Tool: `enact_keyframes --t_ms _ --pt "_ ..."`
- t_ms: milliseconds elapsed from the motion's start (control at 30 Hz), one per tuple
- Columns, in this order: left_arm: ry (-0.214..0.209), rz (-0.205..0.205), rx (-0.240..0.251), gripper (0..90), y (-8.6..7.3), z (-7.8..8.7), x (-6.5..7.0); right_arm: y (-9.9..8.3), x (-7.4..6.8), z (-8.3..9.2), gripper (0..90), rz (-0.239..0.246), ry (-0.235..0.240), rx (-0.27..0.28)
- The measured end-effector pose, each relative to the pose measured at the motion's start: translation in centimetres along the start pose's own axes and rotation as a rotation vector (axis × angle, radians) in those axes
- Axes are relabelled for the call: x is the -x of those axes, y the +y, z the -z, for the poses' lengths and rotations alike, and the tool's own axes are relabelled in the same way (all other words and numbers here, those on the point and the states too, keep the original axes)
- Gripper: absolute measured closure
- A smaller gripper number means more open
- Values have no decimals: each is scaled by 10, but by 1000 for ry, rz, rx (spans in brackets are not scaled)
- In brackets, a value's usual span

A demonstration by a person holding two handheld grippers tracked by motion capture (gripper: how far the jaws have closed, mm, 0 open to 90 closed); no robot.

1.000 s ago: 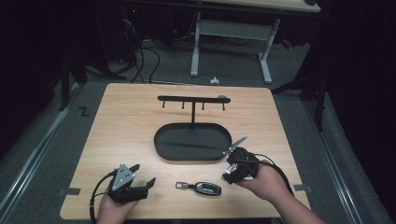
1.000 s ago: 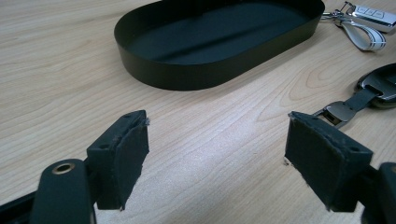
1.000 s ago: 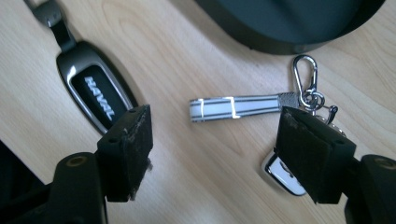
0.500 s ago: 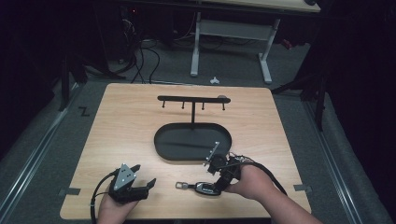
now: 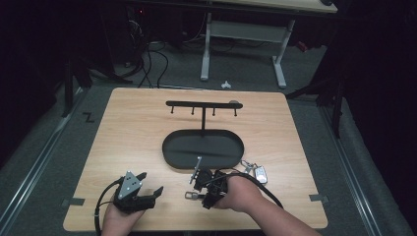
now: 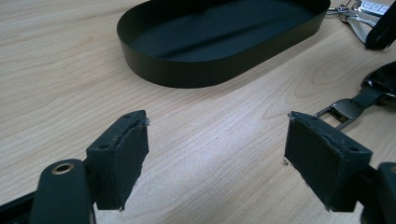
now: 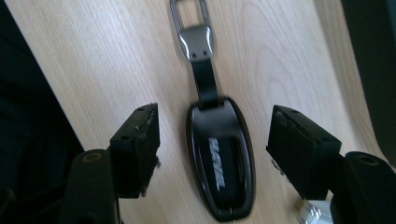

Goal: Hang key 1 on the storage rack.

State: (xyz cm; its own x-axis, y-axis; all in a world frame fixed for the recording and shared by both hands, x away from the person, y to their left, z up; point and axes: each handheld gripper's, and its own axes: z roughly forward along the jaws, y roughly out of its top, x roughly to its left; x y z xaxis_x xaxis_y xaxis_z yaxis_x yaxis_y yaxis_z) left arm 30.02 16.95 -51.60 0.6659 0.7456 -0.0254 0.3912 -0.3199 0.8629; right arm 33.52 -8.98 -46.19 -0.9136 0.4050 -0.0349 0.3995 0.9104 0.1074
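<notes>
Both grippers black: left gripper [image 5: 147,189] is carrying a grey three-cornered plate at 12 o'clock, right gripper [image 5: 197,185] is trailing a black cable looping off toward 3 o'clock. Jaw pads [image 7: 140,149] are showing frayed edges, brass-ringed holes at jaw bases. Forearms are showing no sleeves.

1. There was one table [image 5: 147,128] made of light wood.
2. There was one black tray [image 5: 177,147] on it, shaped like an oval.
3. There was one black rack [image 5: 202,104] behind the tray, with four little hooks hanging from its bar.
4. There was one black key fob [image 7: 220,163] with one metal clip at its end.
5. There was one bunch of keys [image 5: 254,171] lying beside the tray. How many keys were in the bunch could not be told.
6. There were two grippers, the left gripper [image 5: 149,184] and the right gripper [image 5: 194,183], each with two black jaws.
7. There were two hands, one on each gripper.
</notes>
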Motion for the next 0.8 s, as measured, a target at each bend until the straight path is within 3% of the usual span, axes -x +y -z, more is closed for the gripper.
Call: enact_keyframes --t_ms 67,133,300,433,533,700,800 --pt "-7 16 9 220 1 2 -2 9 -2 -7 413 37 -1 -9" --pt "-6 19 14 220 1 2 -2 12 -3 -9 417 42 1 -15" --pt "-5 21 16 220 1 3 -3 21 -1 -20 579 60 22 -67" --pt "-8 23 17 220 1 3 -4 25 2 -26 623 75 34 -110" --pt "-8 25 19 220 2 3 -4 26 1 -32 705 89 36 -147" --pt "-11 29 21 222 2 3 -4 26 1 -31 795 81 35 -155" --pt "-14 27 20 222 2 3 -3 25 1 -31 799 64 37 -157"
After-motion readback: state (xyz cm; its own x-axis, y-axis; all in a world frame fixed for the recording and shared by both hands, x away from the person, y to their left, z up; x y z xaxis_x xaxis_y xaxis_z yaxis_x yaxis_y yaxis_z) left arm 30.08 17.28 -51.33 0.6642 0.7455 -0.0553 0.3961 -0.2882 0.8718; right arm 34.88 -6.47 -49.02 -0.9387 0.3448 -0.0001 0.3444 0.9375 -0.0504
